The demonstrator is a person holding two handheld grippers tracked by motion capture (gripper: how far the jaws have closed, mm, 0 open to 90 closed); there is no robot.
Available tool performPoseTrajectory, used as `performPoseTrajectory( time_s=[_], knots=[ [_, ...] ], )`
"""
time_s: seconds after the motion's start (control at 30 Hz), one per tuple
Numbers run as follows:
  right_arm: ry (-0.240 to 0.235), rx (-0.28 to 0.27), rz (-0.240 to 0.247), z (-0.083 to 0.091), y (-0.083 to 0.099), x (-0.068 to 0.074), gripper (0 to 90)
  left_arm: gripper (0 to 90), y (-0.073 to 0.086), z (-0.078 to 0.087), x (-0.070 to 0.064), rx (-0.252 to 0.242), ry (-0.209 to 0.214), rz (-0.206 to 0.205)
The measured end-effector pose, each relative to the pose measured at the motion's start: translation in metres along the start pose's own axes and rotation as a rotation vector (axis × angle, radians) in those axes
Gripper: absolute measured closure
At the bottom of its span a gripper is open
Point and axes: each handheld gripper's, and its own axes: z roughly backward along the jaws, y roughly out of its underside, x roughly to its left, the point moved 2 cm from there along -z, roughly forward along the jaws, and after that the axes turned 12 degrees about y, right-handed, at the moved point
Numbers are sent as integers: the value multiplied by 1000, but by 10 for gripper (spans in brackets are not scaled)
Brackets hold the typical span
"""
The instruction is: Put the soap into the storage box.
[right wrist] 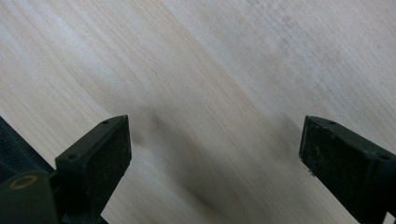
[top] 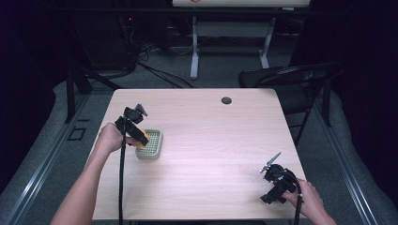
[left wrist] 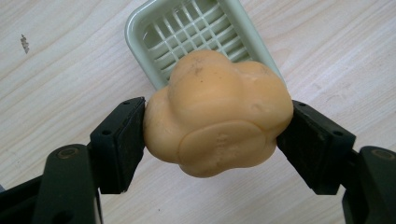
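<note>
Orange, lobed soap bar (left wrist: 217, 114) clamped between the two black jaws of the left tool (left wrist: 215, 135), one pad pressing each side. In the high view the left tool (top: 133, 125) holds the bar (top: 143, 137) over the near-left edge of a pale green soap dish (top: 151, 145); the left gripper view shows the dish (left wrist: 140, 28) with its slotted grid lying just beyond and partly behind the bar. Whether the bar touches the dish cannot be told. The dish rests on the left half of the light wood counter (top: 211, 136). Right tool (top: 277, 180) is held by the right hand (top: 307, 197) at the counter's near-right corner; in its own view the right tool (right wrist: 215, 158) has its jaws spread wide over bare wood (right wrist: 210, 70), holding nothing. A dark round grommet (top: 226, 100) sits near the far edge.
</note>
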Motion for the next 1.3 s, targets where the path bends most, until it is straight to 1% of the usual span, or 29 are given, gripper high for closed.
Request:
performPoseTrajectory(
  time_s=[0.03, 0.13, 0.27, 0.33, 0.57, 0.67, 0.97, 1.13, 1.17, 1.27, 1.3],
  knots=[
    [3, 3, 4, 0, 0, 0, 88, 266, -1, -3, 1, -5, -1, 1],
    [7, 6, 7, 0, 0, -1, 88, 266, -4, -6, 2, 1, -1, 4],
    [6, 5, 7, 0, 0, -1, 88, 266, -7, -9, 2, 10, 0, 0],
    [0, 2, 3, 0, 0, 0, 88, 266, -8, -11, 2, 6, 0, 1],
    [-3, 3, 1, -1, 0, 0, 88, 265, -13, -17, 3, 26, -1, 0],
    [-3, 3, 1, -1, 0, 0, 88, 265, -14, -19, 3, 24, 1, 3],
    [0, 7, 6, -1, 0, 0, 88, 265, -17, -26, 4, 42, 8, 5],
    [0, 7, 6, -1, 0, -1, 88, 265, -19, -32, 5, 60, 8, 8],
    [0, 14, 18, 0, 0, -1, 88, 265, -20, -35, 5, 62, 6, 10],
    [0, 14, 19, 0, 0, -2, 88, 265, -20, -36, 5, 72, 5, 8],
    [1, 15, 19, 0, 0, -2, 88, 265, -20, -38, 5, 67, 0, 8]
  ],
)
